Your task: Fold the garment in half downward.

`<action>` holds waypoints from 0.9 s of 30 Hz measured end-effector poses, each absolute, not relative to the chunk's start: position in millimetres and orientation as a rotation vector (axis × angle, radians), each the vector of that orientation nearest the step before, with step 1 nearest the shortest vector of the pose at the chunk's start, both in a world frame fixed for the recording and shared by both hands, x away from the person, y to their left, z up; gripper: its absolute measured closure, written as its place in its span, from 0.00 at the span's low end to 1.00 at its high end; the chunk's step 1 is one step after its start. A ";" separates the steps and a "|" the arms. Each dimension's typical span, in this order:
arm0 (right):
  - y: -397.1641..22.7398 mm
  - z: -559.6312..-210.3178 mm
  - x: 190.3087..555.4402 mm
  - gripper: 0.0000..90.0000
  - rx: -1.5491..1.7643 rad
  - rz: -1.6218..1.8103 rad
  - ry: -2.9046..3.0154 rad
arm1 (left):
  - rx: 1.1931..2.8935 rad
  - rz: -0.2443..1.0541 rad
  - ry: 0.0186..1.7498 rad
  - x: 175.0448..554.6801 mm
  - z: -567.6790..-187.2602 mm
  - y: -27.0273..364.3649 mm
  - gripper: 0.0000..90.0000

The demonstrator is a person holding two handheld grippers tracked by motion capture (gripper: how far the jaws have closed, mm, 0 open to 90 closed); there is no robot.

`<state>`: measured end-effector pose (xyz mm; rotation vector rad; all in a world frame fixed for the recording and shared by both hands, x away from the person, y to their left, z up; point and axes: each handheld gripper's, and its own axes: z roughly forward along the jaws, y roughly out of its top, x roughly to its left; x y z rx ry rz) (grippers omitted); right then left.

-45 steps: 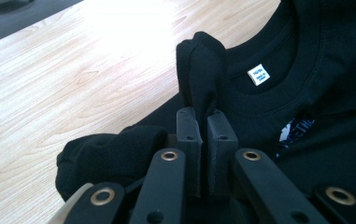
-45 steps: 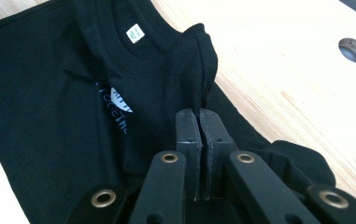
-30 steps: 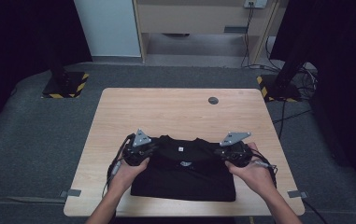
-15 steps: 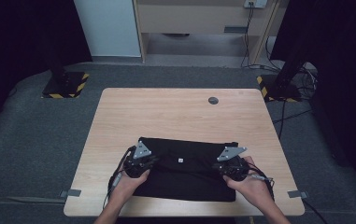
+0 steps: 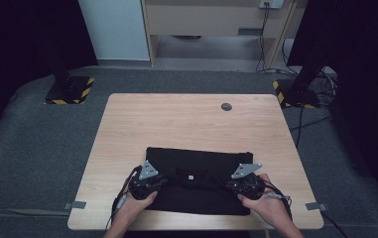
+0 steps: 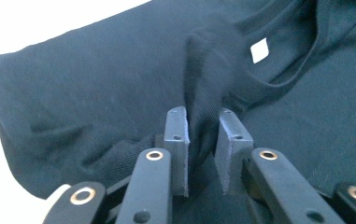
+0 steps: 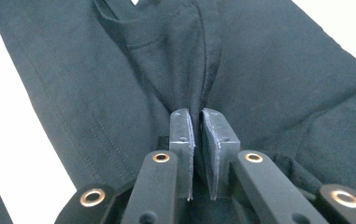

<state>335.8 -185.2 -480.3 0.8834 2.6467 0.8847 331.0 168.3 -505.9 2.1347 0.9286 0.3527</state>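
A black T-shirt (image 5: 196, 166) lies folded flat on the near half of the wooden table (image 5: 176, 119), collar and white label (image 5: 190, 177) towards me. My left gripper (image 5: 163, 182) rests on the shirt left of the collar. Its jaws have just been opening, and a raised fold of cloth (image 6: 203, 93) stands loose between the parted pads (image 6: 176, 135) of that gripper (image 6: 202, 114). My right gripper (image 5: 229, 184) rests right of the collar. Its jaws have just been opening a little, but in the right gripper view this gripper (image 7: 196, 114) still pinches a seamed fold (image 7: 199, 70).
A small dark disc (image 5: 226, 106) lies on the far side of the table. Two stand bases with yellow-black stripes (image 5: 70, 91) (image 5: 295, 94) sit on the grey floor beyond the far corners. Bare wood stretches from the shirt to the far edge.
Both hands have come down and back towards the near edge with the shirt. The bunched upper layer now lies flat on the table.
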 end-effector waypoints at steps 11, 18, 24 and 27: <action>-196.4 -483.9 322.6 0.85 0.902 0.906 2.648 | 2.086 0.360 0.917 311.4 -487.2 184.2 0.76; -203.8 -463.4 325.6 0.84 0.907 0.948 2.597 | 2.044 0.413 0.914 320.7 -464.6 186.0 0.75; -197.5 -460.8 341.3 0.82 0.923 0.939 2.582 | 2.078 0.410 0.916 334.2 -473.1 176.5 0.74; -193.4 -468.2 344.8 0.81 0.928 0.917 2.597 | 2.100 0.397 0.926 339.0 -485.7 172.7 0.73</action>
